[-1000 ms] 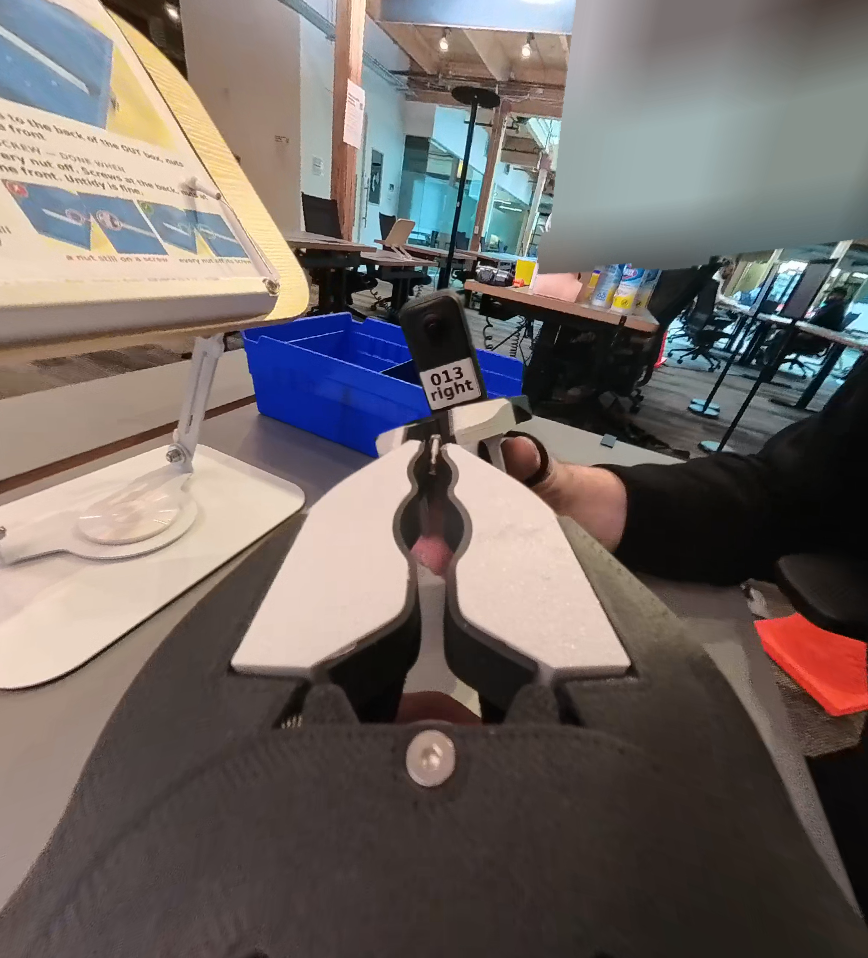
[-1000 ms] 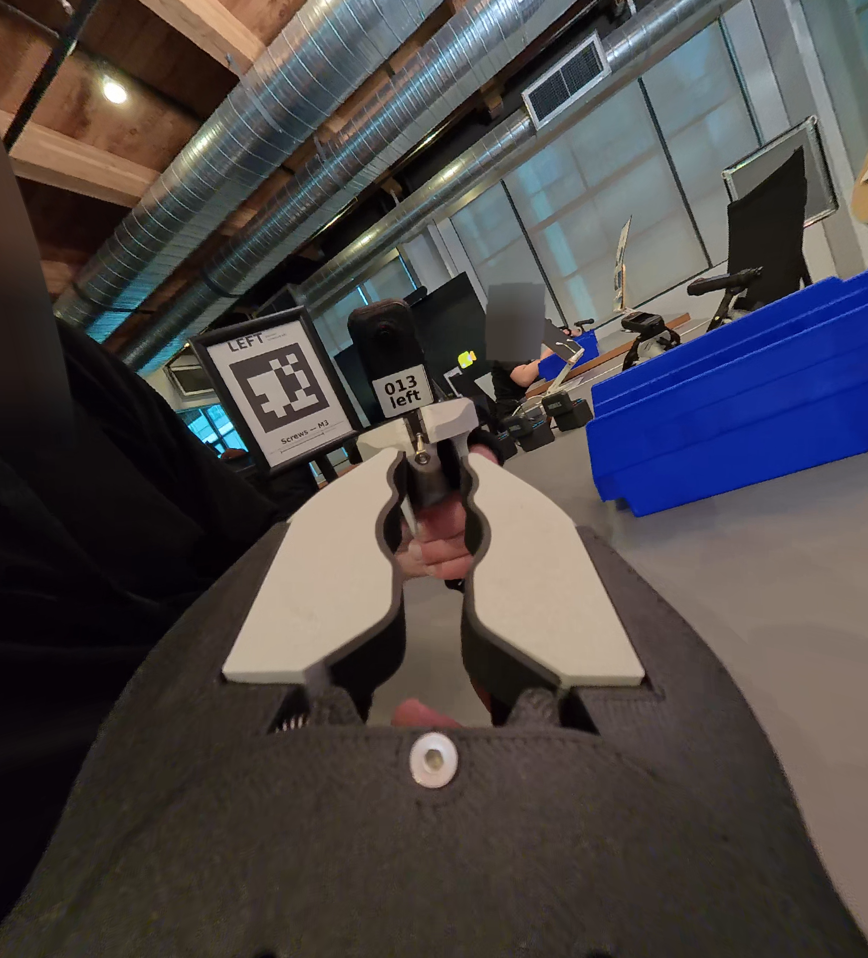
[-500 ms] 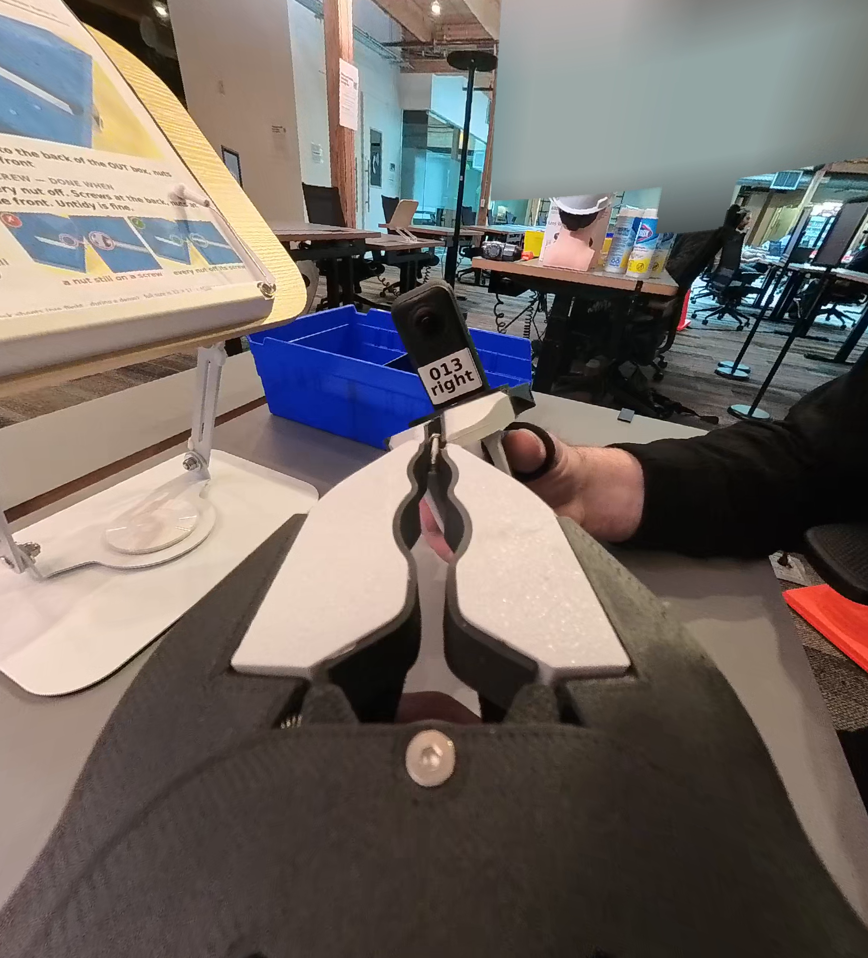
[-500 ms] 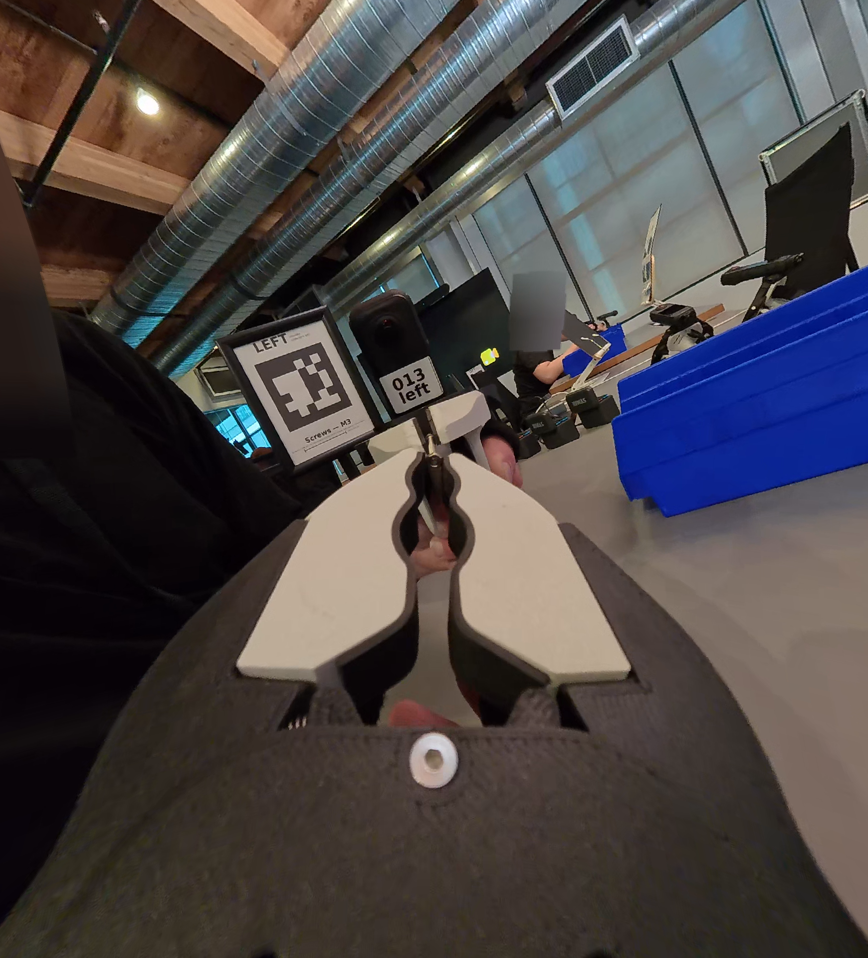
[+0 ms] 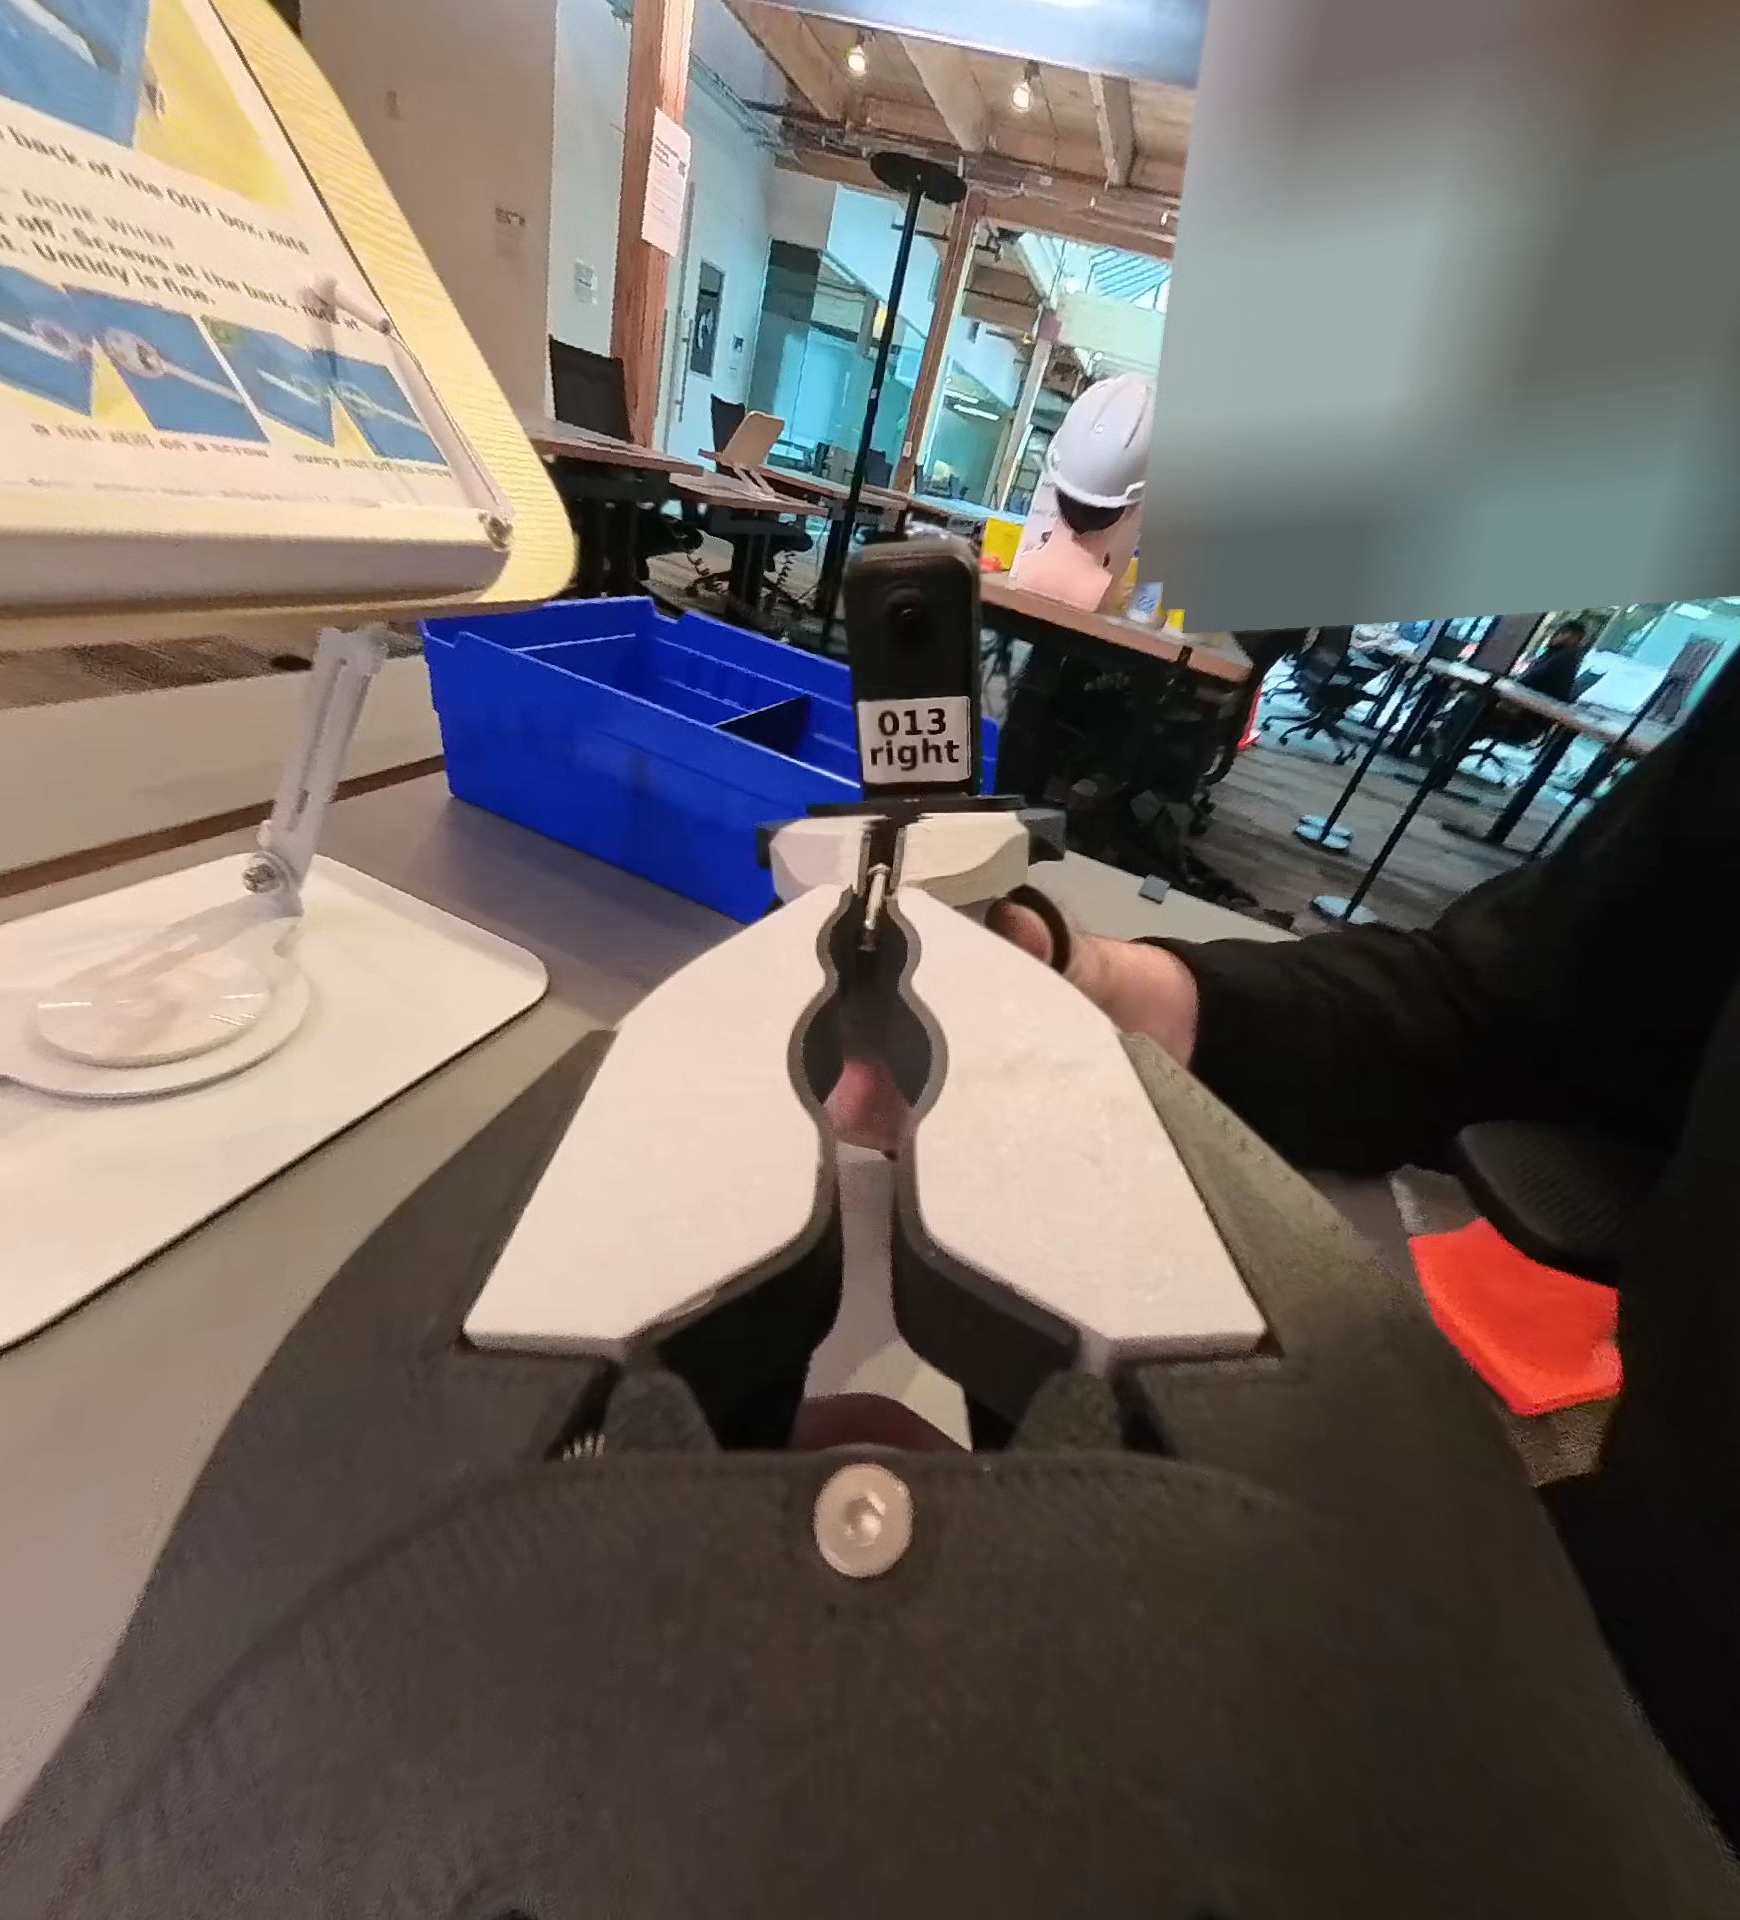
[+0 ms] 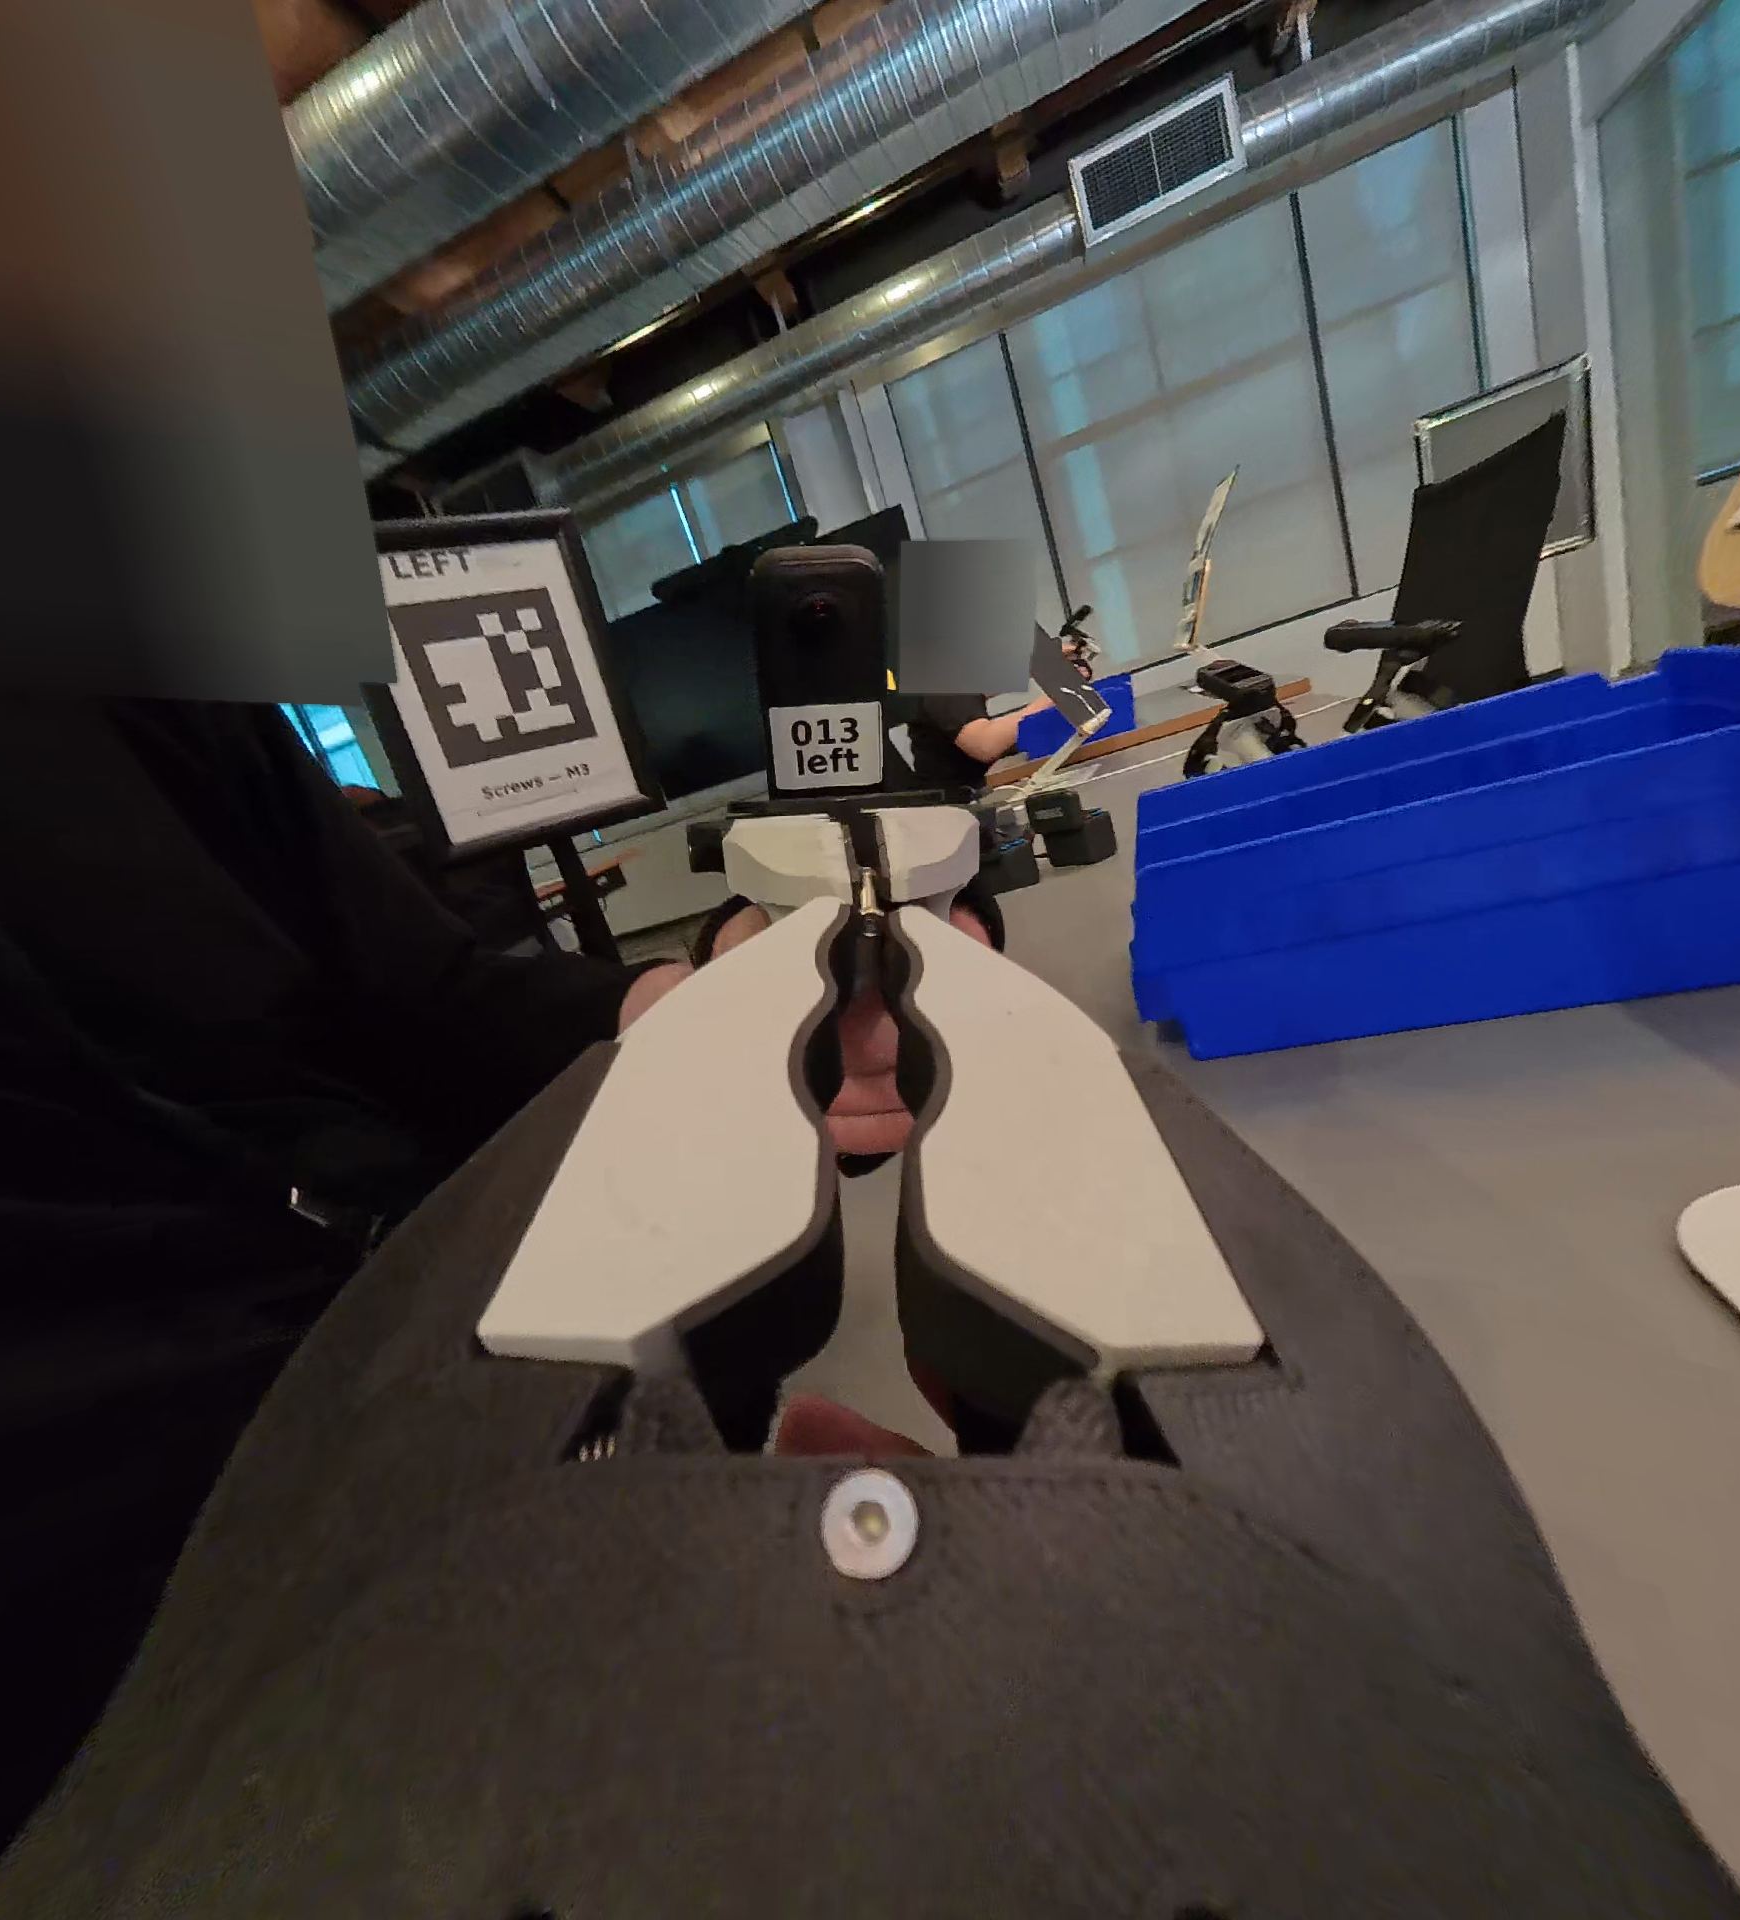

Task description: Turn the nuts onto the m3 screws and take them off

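Tabletop (image 5: 66, 1455) bare between blue bin (image 5: 617, 748) and stand base (image 5: 222, 1039); left tool (image 5: 871, 930) and right tool (image 6: 866, 920) meet tip-to-tip, both clamped on one screw (image 5: 876, 896).

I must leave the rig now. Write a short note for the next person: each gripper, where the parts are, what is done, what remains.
Left gripper: shut on one end of the screw, above the table.
Right gripper: shut on the other end, tip to tip with the left.
Nut: a small one seems to sit on the screw; how far on is not visible.
Blue bin: behind, on the table; contents hidden.
Done: the two are joined.
Left: turning, then the bin.
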